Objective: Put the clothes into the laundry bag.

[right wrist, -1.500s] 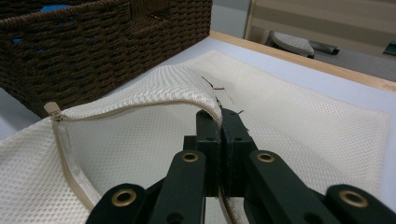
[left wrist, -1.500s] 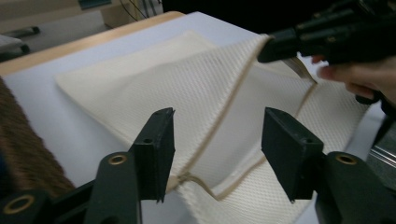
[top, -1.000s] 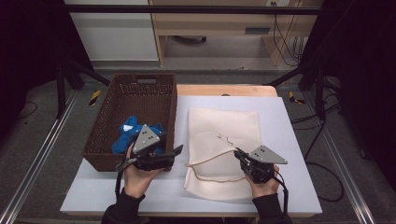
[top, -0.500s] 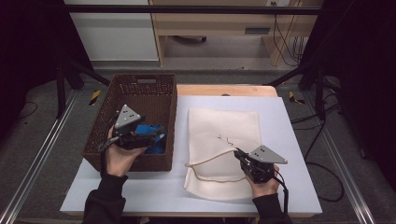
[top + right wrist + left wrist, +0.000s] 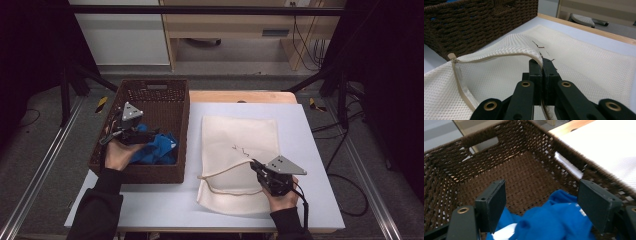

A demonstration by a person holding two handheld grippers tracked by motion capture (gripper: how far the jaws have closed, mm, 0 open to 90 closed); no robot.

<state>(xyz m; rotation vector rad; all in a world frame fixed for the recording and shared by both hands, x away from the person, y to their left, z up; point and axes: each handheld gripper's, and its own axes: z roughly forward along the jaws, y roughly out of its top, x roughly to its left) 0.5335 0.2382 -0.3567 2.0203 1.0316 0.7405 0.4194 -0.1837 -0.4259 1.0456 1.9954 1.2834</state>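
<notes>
- One brown woven basket stands at the left of the high view on the white table. It holds one crumpled blue cloth, bunched against the near wall; the far half of the basket floor is bare weave.
- One cream mesh bag lies flat on the table at centre frame, just beside the basket. Its zippered mouth faces the lower edge of the frame and is lifted into an arch on the right side.
- The left gripper hangs inside the basket, directly over the blue cloth. Its jaws have just been opening and stand spread wide; in the left gripper view the cloth lies below and between the pads, and neither pad presses on it.
- The right gripper sits at the lower right of the high view. Its jaws are pressed together on the zipper edge of the mesh bag, holding that edge off the table.
- Count: one basket, one cloth, one bag, two grippers.
</notes>
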